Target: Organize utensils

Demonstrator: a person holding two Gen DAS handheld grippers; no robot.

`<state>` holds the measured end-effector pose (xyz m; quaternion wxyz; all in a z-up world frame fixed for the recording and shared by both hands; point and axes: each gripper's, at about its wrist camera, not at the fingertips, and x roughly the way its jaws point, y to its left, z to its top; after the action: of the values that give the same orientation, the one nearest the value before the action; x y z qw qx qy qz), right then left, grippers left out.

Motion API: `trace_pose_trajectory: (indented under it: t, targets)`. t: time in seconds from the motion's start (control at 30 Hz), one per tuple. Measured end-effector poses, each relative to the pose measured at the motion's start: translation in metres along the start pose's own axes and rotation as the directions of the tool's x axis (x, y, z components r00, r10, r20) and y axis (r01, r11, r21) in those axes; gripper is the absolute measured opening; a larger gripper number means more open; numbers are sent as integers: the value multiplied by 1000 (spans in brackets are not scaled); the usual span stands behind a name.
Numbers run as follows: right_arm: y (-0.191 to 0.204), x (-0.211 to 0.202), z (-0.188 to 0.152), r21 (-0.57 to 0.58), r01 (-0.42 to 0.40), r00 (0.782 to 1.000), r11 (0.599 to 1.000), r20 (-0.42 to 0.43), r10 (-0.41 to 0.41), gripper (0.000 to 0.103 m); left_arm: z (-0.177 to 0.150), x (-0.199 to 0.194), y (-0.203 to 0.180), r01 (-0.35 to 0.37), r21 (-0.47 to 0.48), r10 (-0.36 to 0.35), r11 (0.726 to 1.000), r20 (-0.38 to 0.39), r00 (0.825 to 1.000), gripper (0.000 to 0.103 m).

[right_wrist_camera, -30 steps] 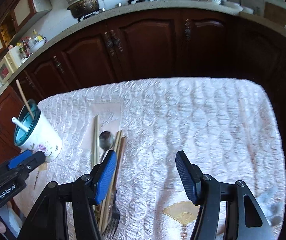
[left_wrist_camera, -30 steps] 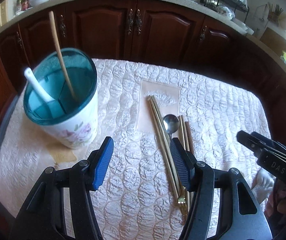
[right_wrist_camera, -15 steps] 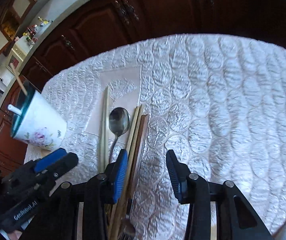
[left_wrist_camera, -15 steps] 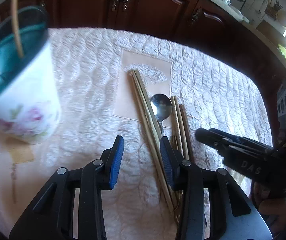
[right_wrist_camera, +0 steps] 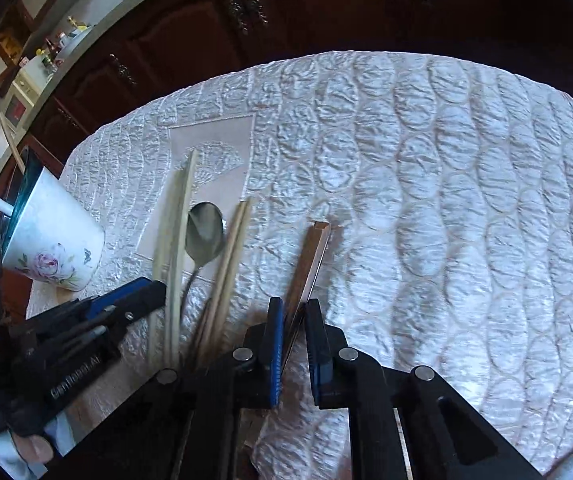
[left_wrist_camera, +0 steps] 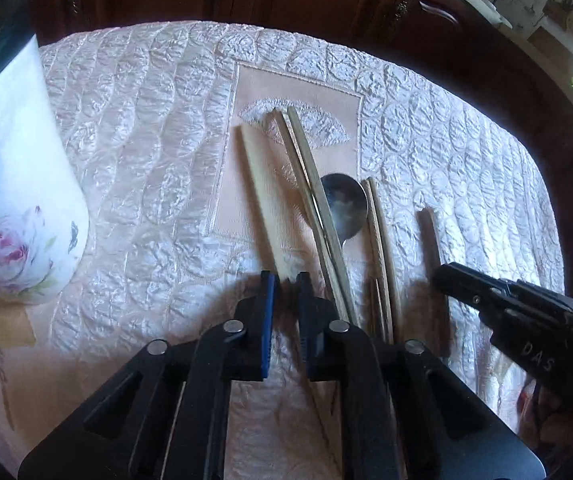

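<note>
Both my grippers have dropped onto the table's utensils, left gripper (left_wrist_camera: 285,280) closing on a pale chopstick (left_wrist_camera: 264,196), right gripper (right_wrist_camera: 294,312) closing on the brown chopstick (right_wrist_camera: 310,264); I'd squeeze firmly, then lift level toward the floral cup (left_wrist_camera: 14,200).

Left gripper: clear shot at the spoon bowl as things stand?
Probably not yet. The left gripper is closing on a pale chopstick, so it is occupied. A chopstick pair also lies along the spoon bowl's near edge, between the two.
</note>
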<state>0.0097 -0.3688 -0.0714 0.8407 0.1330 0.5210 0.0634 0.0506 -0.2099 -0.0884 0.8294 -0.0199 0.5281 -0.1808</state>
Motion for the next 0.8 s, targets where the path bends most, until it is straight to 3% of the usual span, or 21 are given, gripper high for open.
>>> trace_pose_trajectory:
  t: [0.27,0.47,0.57,0.67,0.7,0.8]
  targets:
    - [-19,-24,-25,26,-97,993,995,-64,98,9,-33,-24,11,19,45,-17,999,-45,999,6]
    - [-16,-33,-45,19,-96,991,995,-91,97,9,-60,-40,14,26,68,-22,997,-70,997,6]
    - [-18,-34,-42,18,-67,994,998,-84,69,19,-55,-45,10,15,91,-12,996,-42,999,7]
    - [-17,-30,-34,33,-48,996,998,-72,50,31,-42,-44,4,5,99,-4,995,-14,1000,17]
    - [-18,-31,-32,34,-44,997,998,-68,46,31,-36,-41,1,0,106,1,994,-6,1000,22]
    - [-19,-30,-24,36,-44,997,998,-62,46,31,-20,-32,-4,-20,113,20,993,5,1000,24]
